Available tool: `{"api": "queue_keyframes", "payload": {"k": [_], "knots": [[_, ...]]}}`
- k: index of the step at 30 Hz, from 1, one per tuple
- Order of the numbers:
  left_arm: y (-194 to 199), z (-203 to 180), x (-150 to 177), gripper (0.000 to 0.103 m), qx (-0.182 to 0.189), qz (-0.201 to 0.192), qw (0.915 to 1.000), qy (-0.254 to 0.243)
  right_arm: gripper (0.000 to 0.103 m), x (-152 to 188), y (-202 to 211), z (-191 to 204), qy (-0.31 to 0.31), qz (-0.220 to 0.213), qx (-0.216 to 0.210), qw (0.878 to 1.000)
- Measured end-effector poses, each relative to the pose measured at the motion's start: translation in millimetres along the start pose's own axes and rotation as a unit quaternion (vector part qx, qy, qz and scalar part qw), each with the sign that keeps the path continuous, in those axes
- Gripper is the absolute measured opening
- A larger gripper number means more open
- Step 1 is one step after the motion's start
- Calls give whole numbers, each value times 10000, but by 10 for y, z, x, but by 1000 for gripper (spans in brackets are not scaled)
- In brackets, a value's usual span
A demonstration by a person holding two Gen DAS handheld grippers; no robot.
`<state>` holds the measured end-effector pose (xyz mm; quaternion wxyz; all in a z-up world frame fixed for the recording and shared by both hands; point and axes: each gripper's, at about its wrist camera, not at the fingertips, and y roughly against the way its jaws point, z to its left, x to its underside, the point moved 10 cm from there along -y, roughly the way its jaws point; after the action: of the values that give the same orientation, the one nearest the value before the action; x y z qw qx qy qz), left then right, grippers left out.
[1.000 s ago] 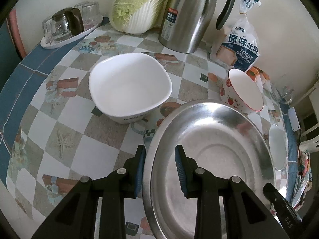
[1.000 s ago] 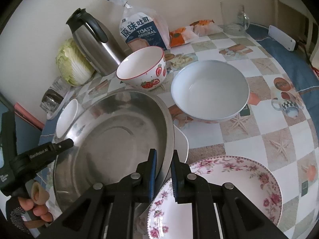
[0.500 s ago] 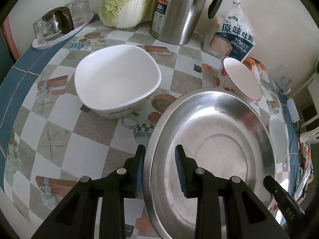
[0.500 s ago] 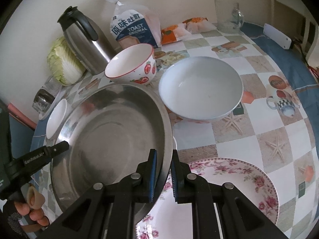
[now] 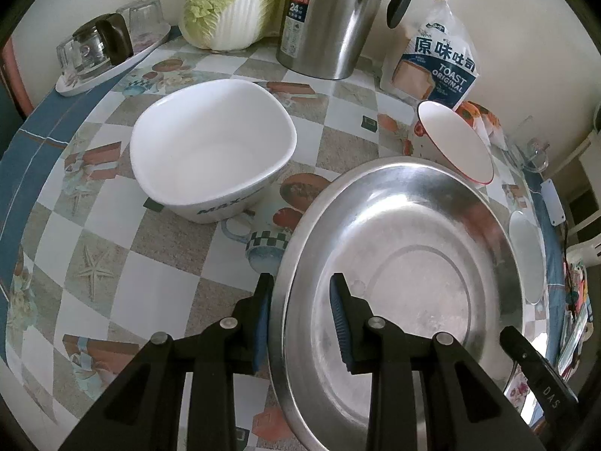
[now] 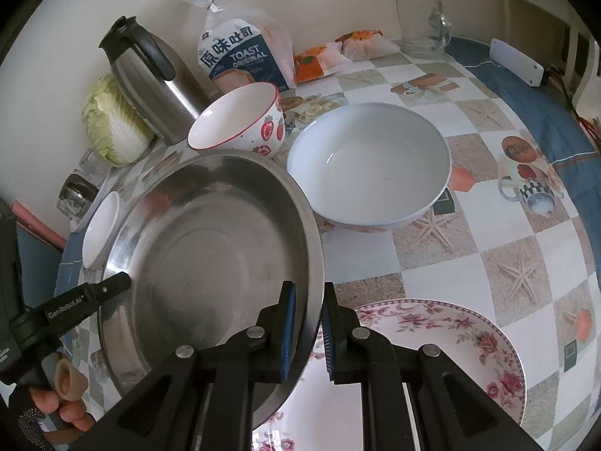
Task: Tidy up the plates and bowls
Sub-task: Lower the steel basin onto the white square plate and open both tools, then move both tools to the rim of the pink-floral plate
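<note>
Left wrist view: the steel basin (image 5: 405, 263) is seen held above the table (image 5: 157, 293), its near rim clamped between the fingers of the left gripper (image 5: 300, 319), one pad outside the wall and one inside. In the right wrist view the opposite rim of the steel basin (image 6: 210, 248) is pinched by the nearly closed fingers of the right gripper (image 6: 308, 323), just over the floral plate (image 6: 443, 342). The basin is judged to be thin, stiff and light, but polished and slippery, so a rim grip from two sides is thought the safest hold; a tilt could let it slide out of the pads. The surrounding ceramic pieces, the square white bowl (image 5: 214, 150), the strawberry bowl (image 6: 240, 120) and the round white bowl (image 6: 370, 161), are judged heavier and breakable, best taken by the rim wall and set down gently, metal kept from knocking against them.
</note>
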<state>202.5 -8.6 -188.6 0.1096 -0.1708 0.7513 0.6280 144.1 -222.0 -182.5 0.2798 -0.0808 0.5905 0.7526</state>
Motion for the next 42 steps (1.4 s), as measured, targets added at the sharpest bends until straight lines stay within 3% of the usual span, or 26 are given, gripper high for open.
{"api": "queue_keyframes", "payload": {"k": [7,10,14,18,19,21,27,32,35,42], "knots": [[7,23,3,35,-52,38,10000,4,17,3,-2,22,64,26,69,10000],[35,41,2,45,-48,28,10000,27,17,5,7,13,37,37,107,9999],[86,48,-14,55,-79,-38,10000,31,32,-16,66,23,51,-29,142,9999],[133,54,-20,57,-77,-63,9999,42,33,-52,136,37,126,-85,220,9996],[143,57,-26,58,-79,-77,9999,48,38,-63,158,40,139,-109,238,9996],[175,65,-42,72,-83,-122,9999,58,47,-80,198,60,180,-157,264,9994],[205,62,-50,88,-85,-143,9999,14,52,-101,248,133,363,-210,309,9986],[194,27,-46,89,-31,-136,9999,-80,52,-102,274,193,493,-248,307,9980],[243,1,-76,100,-12,-289,9995,-156,55,-89,284,236,573,-264,319,9975],[334,-29,-116,100,75,-536,9984,-177,59,-62,309,298,730,-286,334,9964]]}}
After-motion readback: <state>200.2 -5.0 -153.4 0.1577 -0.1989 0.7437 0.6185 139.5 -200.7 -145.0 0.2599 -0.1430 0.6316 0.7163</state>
